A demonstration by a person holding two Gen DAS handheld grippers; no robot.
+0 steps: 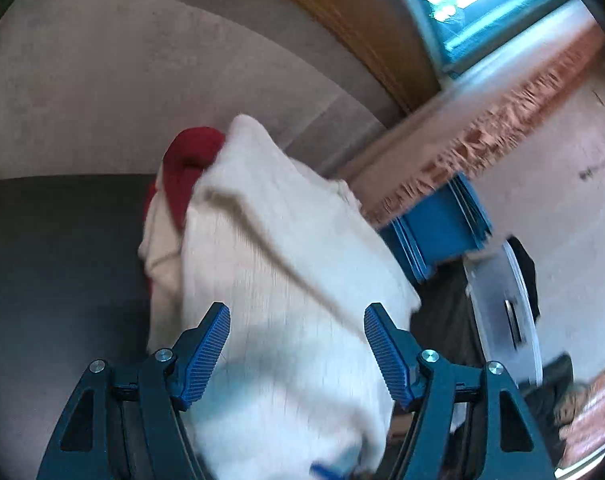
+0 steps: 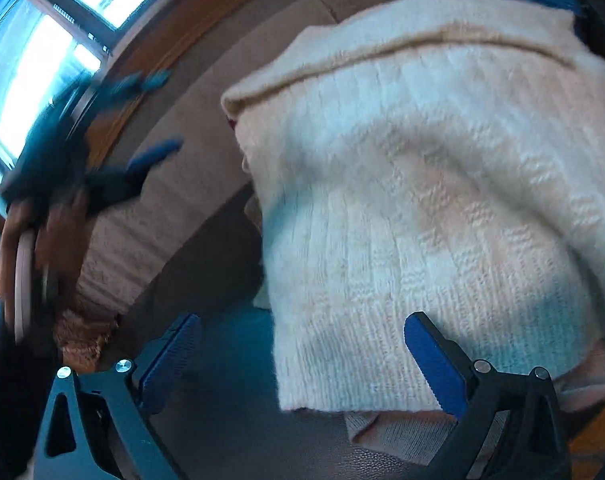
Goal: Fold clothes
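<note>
A cream knitted sweater (image 1: 286, 280) lies folded in a thick bundle on a dark seat (image 1: 54, 264); it fills the right wrist view (image 2: 434, 208). A red garment (image 1: 186, 164) pokes out at its far end. My left gripper (image 1: 296, 320) is open just over the near end of the sweater, holding nothing. My right gripper (image 2: 302, 340) is open at the sweater's lower left edge, also empty. The left gripper also shows blurred at the left of the right wrist view (image 2: 142, 120).
A grey-beige sofa back (image 1: 142, 64) rises behind the seat. A blue bin (image 1: 438, 232) and a clear round lid (image 1: 502, 304) sit right of the sweater. An orange fringed cloth (image 1: 494, 128) hangs above them. Windows (image 2: 34, 64) are behind.
</note>
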